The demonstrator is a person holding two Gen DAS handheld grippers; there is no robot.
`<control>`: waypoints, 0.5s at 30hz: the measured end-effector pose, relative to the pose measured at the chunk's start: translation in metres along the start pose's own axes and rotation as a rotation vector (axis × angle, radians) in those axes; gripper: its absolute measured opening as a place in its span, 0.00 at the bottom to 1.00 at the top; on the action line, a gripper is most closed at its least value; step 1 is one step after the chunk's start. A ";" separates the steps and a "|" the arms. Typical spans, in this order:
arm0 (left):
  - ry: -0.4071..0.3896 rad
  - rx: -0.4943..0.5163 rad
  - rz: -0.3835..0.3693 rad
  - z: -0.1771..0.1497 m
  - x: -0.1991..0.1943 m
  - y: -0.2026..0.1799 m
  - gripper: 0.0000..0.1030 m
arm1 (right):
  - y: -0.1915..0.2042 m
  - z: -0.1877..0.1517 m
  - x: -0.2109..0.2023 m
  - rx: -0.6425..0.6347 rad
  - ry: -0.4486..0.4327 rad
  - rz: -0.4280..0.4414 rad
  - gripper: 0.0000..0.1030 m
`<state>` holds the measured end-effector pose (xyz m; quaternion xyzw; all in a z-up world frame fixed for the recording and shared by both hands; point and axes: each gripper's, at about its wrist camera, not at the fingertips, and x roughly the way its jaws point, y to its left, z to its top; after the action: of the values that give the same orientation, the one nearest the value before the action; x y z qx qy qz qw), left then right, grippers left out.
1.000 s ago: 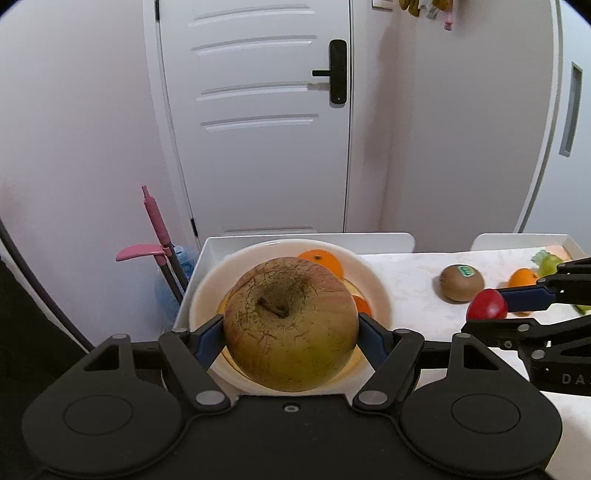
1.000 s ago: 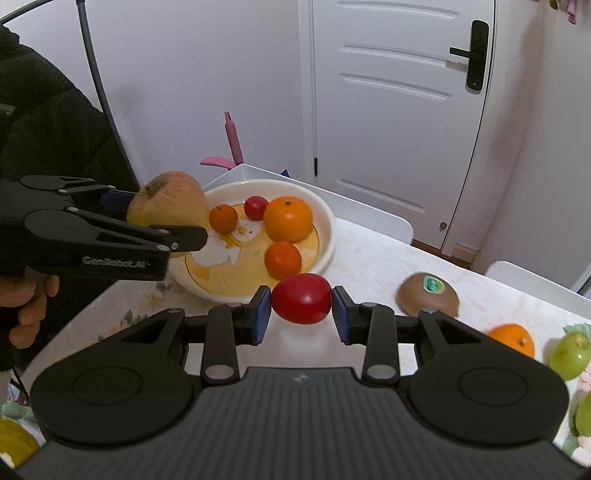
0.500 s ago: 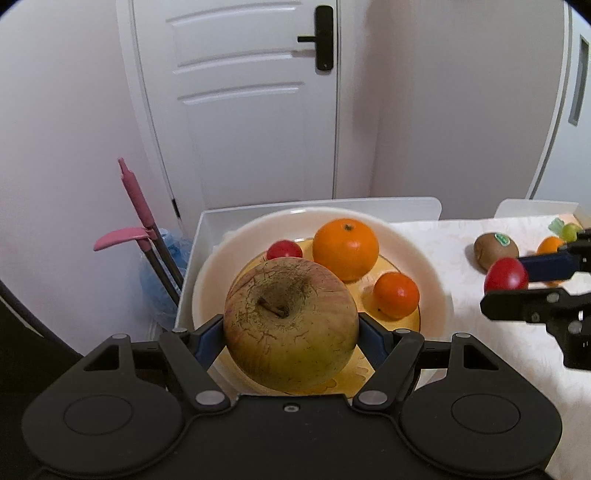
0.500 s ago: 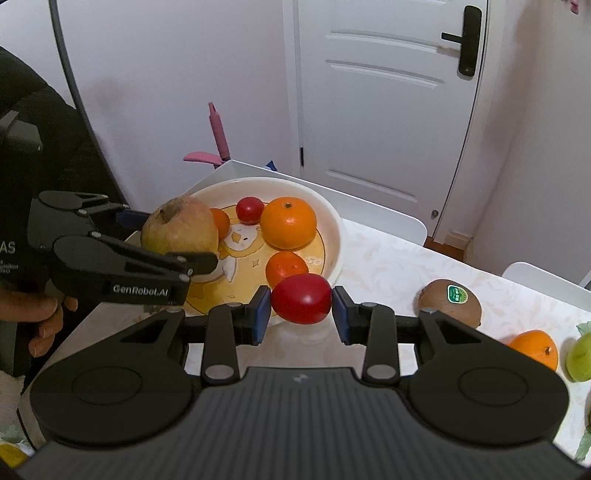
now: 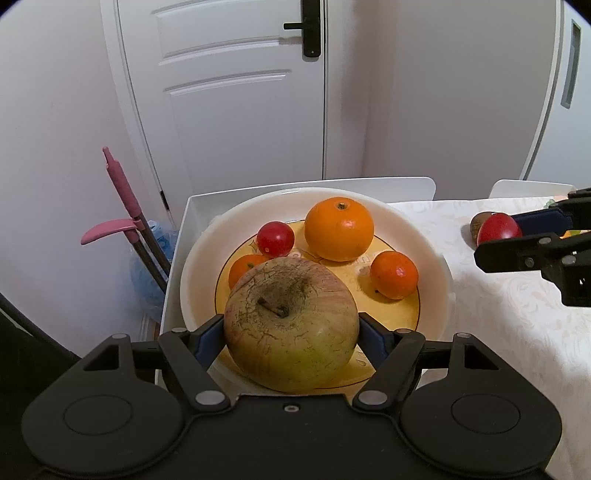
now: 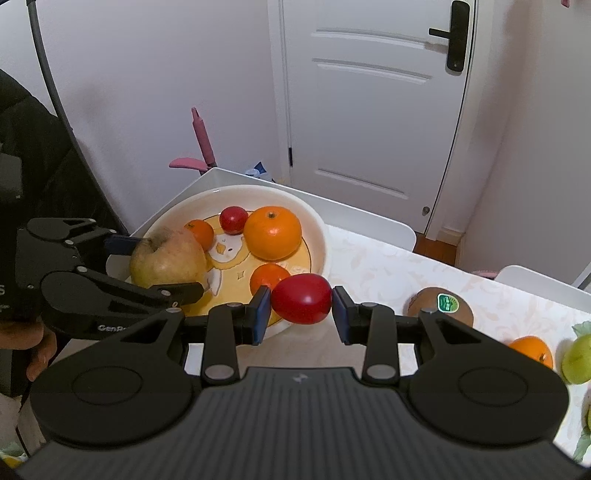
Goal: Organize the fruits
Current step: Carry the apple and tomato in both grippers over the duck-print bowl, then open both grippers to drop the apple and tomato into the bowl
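Left gripper [image 5: 291, 332] fingers clamp the heavy, firm apple [image 5: 291, 325] across its widest girth over the plate [image 5: 439, 269]; right gripper [image 6: 299, 312] pinches a smooth, slip-prone tomato [image 6: 301, 299] beside the rim.

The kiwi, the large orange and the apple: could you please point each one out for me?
kiwi [image 6: 439, 306], right wrist view, on its brown skin beside the sticker.
large orange [image 5: 339, 229], left wrist view, middle of its peel.
apple [image 5: 291, 332], left wrist view, below its stem.

White panelled door [image 5: 243, 92], black handle [image 5: 308, 27]; pale walls [image 5: 55, 110].
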<state>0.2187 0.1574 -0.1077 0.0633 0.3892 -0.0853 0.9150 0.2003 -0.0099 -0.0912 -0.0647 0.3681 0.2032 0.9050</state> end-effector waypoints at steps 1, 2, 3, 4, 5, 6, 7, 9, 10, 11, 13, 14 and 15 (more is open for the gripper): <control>-0.017 -0.003 0.004 0.000 -0.003 0.000 0.88 | 0.000 0.001 0.000 -0.001 0.000 0.001 0.49; -0.033 -0.008 0.005 0.001 -0.006 0.000 0.98 | 0.000 0.002 -0.001 -0.001 0.000 0.002 0.49; -0.050 -0.014 0.004 0.001 -0.010 0.000 1.00 | 0.001 0.003 -0.001 -0.002 0.000 0.004 0.49; -0.060 -0.021 0.003 0.001 -0.013 0.001 1.00 | 0.001 0.004 -0.001 -0.005 0.000 0.006 0.49; -0.062 -0.024 0.001 0.002 -0.015 0.002 1.00 | 0.001 0.005 -0.002 -0.009 -0.001 0.007 0.49; -0.063 -0.028 0.004 0.001 -0.017 0.002 1.00 | 0.002 0.005 -0.002 -0.013 -0.002 0.008 0.49; -0.066 -0.032 0.010 0.001 -0.020 0.003 1.00 | 0.002 0.006 -0.003 -0.019 -0.003 0.009 0.49; -0.066 -0.042 0.014 0.000 -0.025 0.006 1.00 | 0.003 0.008 -0.003 -0.030 -0.003 0.013 0.49; -0.069 -0.050 0.018 -0.001 -0.028 0.007 1.00 | 0.004 0.008 -0.003 -0.037 -0.003 0.015 0.49; -0.071 -0.058 0.020 -0.002 -0.031 0.009 1.00 | 0.004 0.009 -0.002 -0.047 -0.002 0.017 0.49; -0.075 -0.071 0.025 -0.003 -0.038 0.011 1.00 | 0.007 0.009 0.000 -0.065 0.001 0.025 0.49; -0.078 -0.075 0.029 -0.004 -0.041 0.012 1.00 | 0.008 0.009 0.001 -0.076 0.003 0.031 0.49; -0.081 -0.078 0.033 -0.005 -0.044 0.012 1.00 | 0.010 0.009 0.003 -0.089 0.005 0.038 0.49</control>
<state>0.1878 0.1747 -0.0783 0.0306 0.3536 -0.0577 0.9331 0.2039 0.0025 -0.0867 -0.0983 0.3622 0.2363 0.8963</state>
